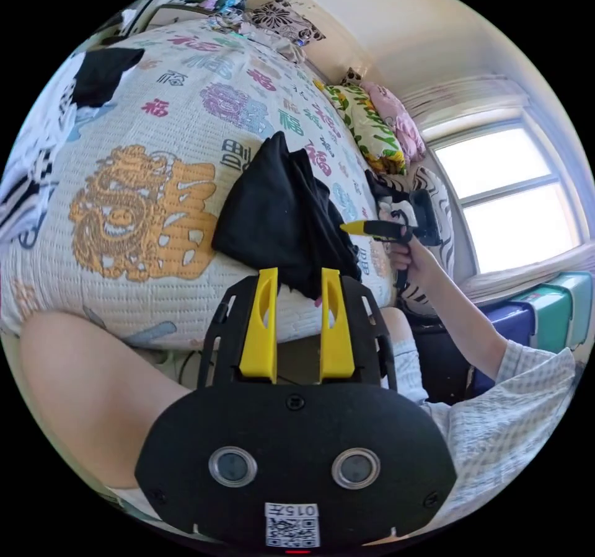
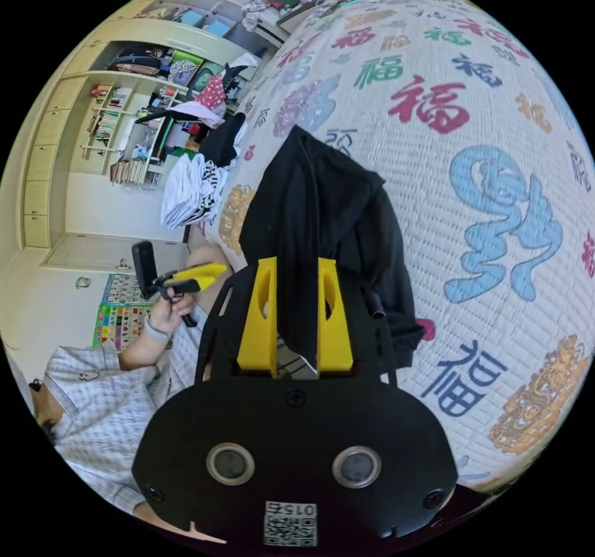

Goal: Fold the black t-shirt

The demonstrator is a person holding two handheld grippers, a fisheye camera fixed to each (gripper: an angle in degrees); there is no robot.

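Lying bunched on the patterned quilt (image 1: 142, 210), the black t-shirt (image 1: 279, 210) sits just past the left gripper (image 1: 299, 281) in the left gripper view. That gripper's yellow jaws stand apart, with nothing pressed between them; the shirt's near edge hangs just beyond their tips. At 9 o'clock a striped pile of clothes (image 1: 25, 173) lies at the quilt's edge, and at 3 o'clock the right gripper (image 1: 350, 227) comes in, held by a hand (image 1: 409, 253), its tip against the shirt's far side; whether it pinches cloth there I cannot tell.

In the right gripper view, shelves (image 2: 124, 117) fill 10 o'clock, and the left gripper (image 2: 214, 272) shows at 9 o'clock with its jaws slightly parted. At centre the right gripper (image 2: 296, 309) has a fold of the t-shirt (image 2: 328, 210) between its jaws, hanging in the gap; a firm clamp cannot be made out. The quilt (image 2: 465, 148) spreads toward 3 o'clock.
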